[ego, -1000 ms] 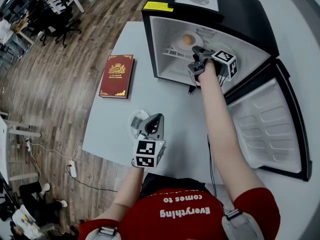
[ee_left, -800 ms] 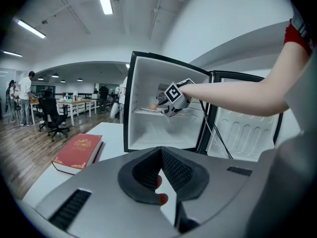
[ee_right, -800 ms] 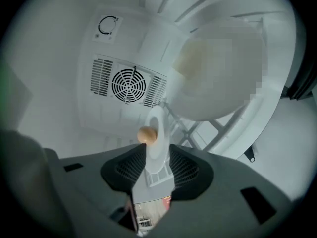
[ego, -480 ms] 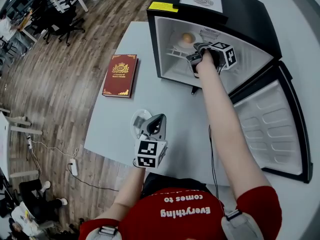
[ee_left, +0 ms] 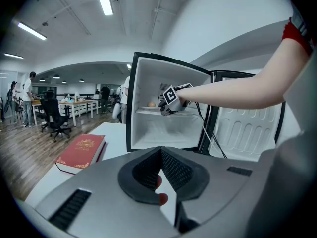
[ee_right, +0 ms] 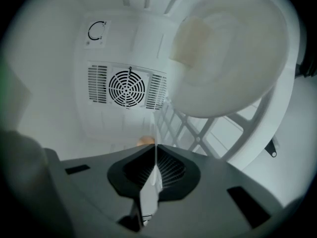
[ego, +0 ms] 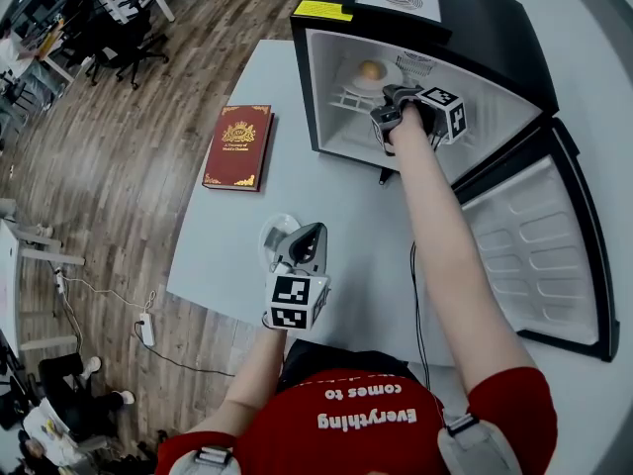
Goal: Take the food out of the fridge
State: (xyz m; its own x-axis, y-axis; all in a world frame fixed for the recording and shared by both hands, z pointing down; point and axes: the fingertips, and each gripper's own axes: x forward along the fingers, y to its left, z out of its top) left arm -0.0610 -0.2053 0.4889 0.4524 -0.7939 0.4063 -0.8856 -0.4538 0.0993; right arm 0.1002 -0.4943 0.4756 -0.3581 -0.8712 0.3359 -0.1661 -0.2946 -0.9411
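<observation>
Since the earlier frame the right gripper (ego: 389,97) has advanced from the front edge of the fridge (ego: 475,28) to its wire shelf (ego: 346,100). Its jaws, spread then, are closing. A thin white edge, apparently the rim of the plate (ego: 356,71), is pinched between the pads. The food (ego: 371,70), a small rounded tan piece, lies on that plate on the shelf inside the fridge, just beyond the gripper's tips. The fridge stands on the white bench (ego: 297,166) with its door (ego: 539,255) swung wide. The left gripper (ego: 316,231) has not moved. It hovers over the bench beside a white dish (ego: 275,236), jaws pressed together with nothing between them. A red book (ego: 237,148) lies on the bench to the left of the fridge.
</observation>
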